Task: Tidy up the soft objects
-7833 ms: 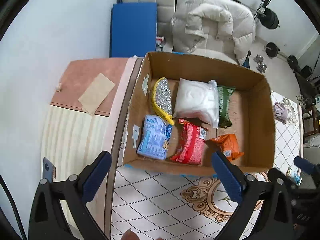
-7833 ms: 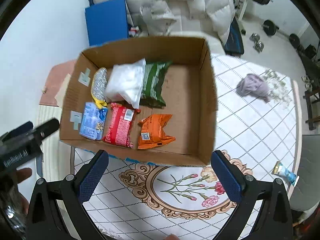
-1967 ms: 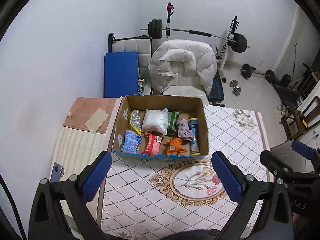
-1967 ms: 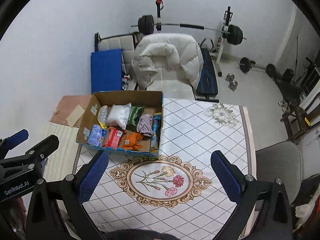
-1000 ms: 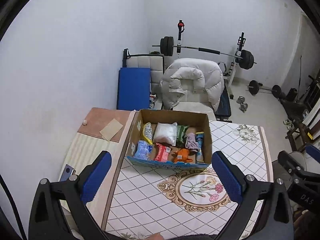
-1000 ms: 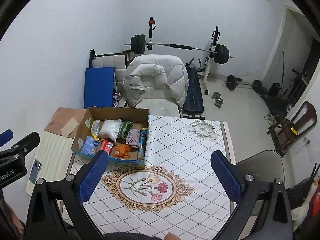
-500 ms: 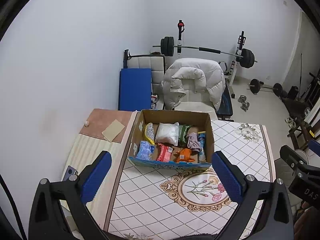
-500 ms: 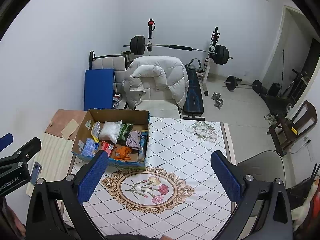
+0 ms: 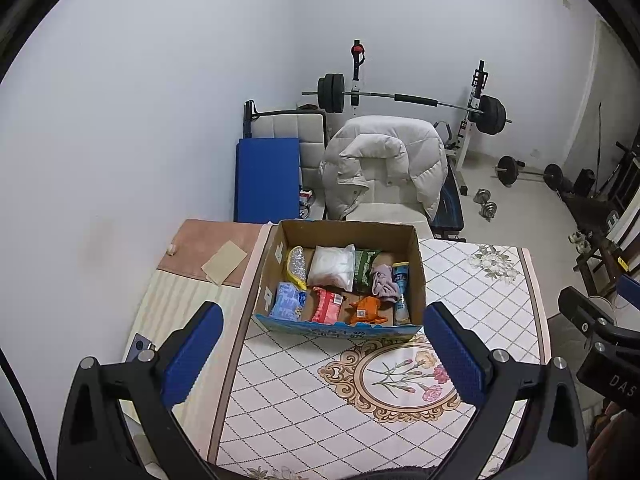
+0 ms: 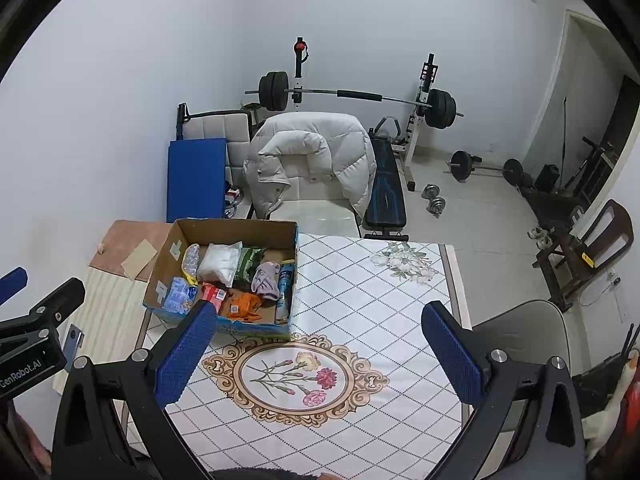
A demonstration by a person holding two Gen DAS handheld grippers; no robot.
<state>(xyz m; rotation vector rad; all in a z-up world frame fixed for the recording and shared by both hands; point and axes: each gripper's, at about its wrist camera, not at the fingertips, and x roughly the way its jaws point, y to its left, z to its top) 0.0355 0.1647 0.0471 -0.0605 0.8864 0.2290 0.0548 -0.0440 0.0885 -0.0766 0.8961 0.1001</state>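
The counter (image 9: 472, 300), covered in a diamond-patterned cloth with a floral medallion, carries a cardboard box (image 9: 344, 230) at its far left corner. Behind it stands a chair draped with a white puffer jacket (image 9: 384, 160), and beyond that a barbell rack (image 9: 400, 98) against the wall.

Both tools hang high above the counter, well apart from the box. The left hand-held gripper (image 9: 322, 354) has its blue pads spread wide with nothing between them; the box lies ahead of it, framed between the fingertips. The right hand-held gripper (image 10: 320, 354) is equally wide and empty, with the box ahead and to its left, partly behind its left pad.

Inside the box lie a white pouch (image 9: 332, 266), a green packet (image 9: 365, 266), a red packet (image 9: 326, 305), a light-blue packet (image 9: 287, 301), a mauve cloth (image 9: 382, 280), an orange packet (image 9: 366, 310), a glittery yellow-edged pouch (image 9: 297, 264) and a blue tube (image 9: 401, 288) along the right wall.
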